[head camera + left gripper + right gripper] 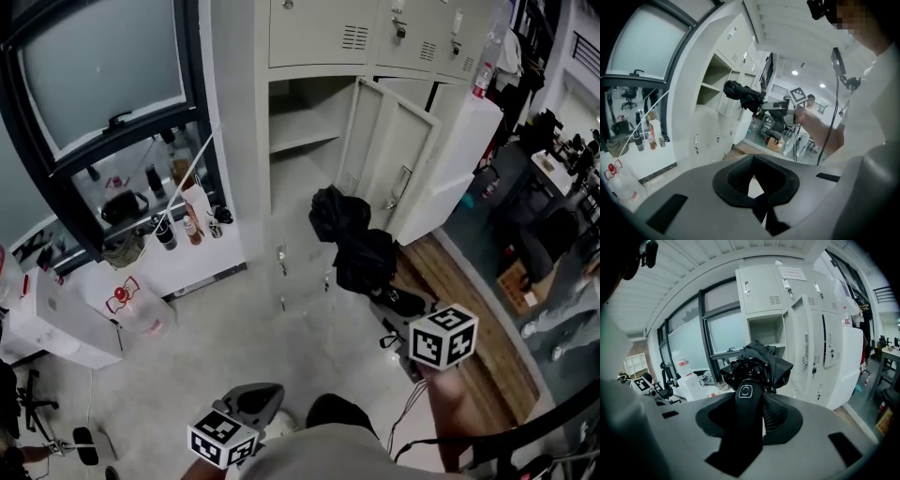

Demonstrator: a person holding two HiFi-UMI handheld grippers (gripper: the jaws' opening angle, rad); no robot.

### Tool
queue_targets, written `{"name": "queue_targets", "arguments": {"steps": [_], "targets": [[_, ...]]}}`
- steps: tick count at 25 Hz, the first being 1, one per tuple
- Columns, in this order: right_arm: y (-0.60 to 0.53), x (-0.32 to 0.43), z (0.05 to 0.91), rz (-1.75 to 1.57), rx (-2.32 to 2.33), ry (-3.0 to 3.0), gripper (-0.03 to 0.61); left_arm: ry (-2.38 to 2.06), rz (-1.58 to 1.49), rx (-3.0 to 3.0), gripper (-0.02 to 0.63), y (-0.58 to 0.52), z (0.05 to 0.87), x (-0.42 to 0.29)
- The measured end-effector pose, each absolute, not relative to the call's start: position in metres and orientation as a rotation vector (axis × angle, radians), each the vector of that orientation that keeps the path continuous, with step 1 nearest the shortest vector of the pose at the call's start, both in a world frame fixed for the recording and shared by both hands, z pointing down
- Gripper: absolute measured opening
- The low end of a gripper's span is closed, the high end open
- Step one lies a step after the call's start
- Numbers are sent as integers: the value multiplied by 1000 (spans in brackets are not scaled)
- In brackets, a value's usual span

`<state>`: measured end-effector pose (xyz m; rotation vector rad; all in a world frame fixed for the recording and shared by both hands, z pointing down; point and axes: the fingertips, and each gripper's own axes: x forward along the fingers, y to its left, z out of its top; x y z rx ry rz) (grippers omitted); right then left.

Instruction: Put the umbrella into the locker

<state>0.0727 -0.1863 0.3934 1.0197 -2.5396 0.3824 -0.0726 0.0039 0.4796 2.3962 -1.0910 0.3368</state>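
Note:
The black folded umbrella point(352, 234) hangs in the air in front of the grey lockers. My right gripper point(401, 305) is shut on its handle. In the right gripper view the handle point(748, 404) lies between the jaws, with the bunched canopy point(759, 363) just beyond. The open locker compartment point(302, 127) with a shelf stands a little beyond the umbrella, its door point(392, 155) swung out to the right. My left gripper point(255, 401) is low and nearer to me, shut and empty. The left gripper view shows the umbrella point(743, 96) before the open compartment point(710, 84).
Bottles point(178, 223) stand on a window ledge at the left. A clear plastic container point(133, 305) and a white box point(56, 323) sit on the floor below it. A white cabinet point(455, 164) stands right of the lockers, with a wooden floor strip point(469, 314), desks and chairs further right.

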Motion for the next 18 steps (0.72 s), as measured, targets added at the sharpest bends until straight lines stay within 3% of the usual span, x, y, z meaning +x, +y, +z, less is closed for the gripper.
{"name": "queue_targets", "arguments": {"steps": [18], "targets": [[-425,-48,308,215,985,-2619,153,-1232,262,2362,11,-158,450,-144]]}}
